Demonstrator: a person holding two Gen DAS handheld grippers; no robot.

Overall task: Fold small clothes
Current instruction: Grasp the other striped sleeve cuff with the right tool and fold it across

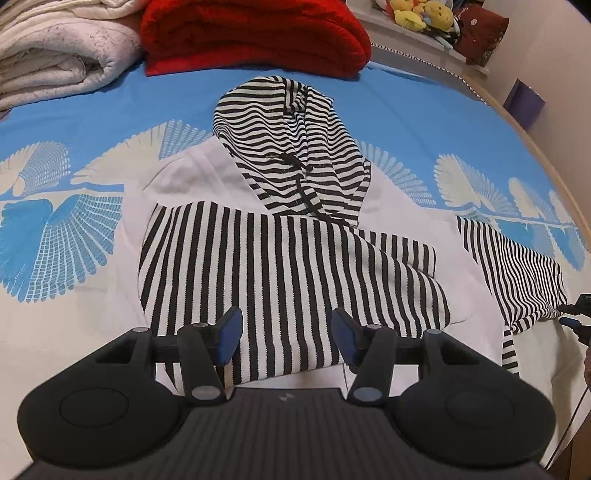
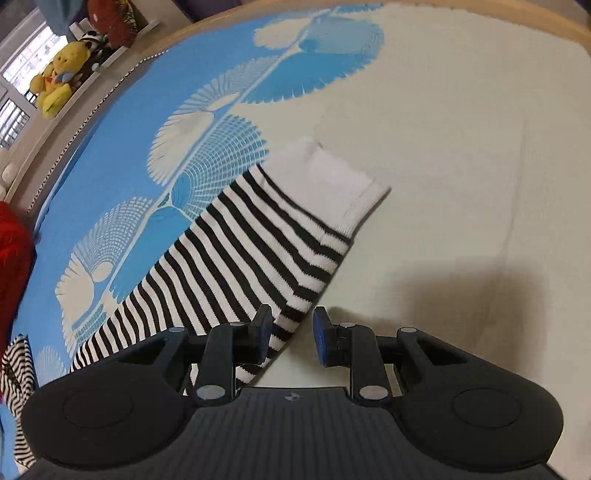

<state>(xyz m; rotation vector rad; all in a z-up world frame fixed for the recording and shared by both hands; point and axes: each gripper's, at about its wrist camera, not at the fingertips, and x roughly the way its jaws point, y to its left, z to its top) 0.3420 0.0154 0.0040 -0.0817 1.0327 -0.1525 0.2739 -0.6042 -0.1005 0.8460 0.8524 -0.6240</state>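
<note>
A small white hoodie (image 1: 380, 199) lies flat on the blue-and-white bedspread (image 1: 92, 110), its striped hood (image 1: 291, 147) pointing away. One striped sleeve (image 1: 280, 277) is folded across the body. My left gripper (image 1: 286, 321) hovers open just above that folded sleeve, with nothing between its pads. The other striped sleeve (image 1: 517, 273) stretches out to the right, and a tip of my right gripper (image 1: 576, 319) shows at its end. In the right wrist view this sleeve (image 2: 229, 258) runs diagonally to its white cuff (image 2: 332, 184). My right gripper (image 2: 291, 314) stands open over the sleeve's near edge, its pads not pressing.
A folded red blanket (image 1: 251, 33) and a rolled white quilt (image 1: 55, 51) lie at the head of the bed. Yellow plush toys (image 1: 421, 14) sit on a shelf behind. The bed's wooden edge (image 2: 480, 14) curves close beyond the cuff.
</note>
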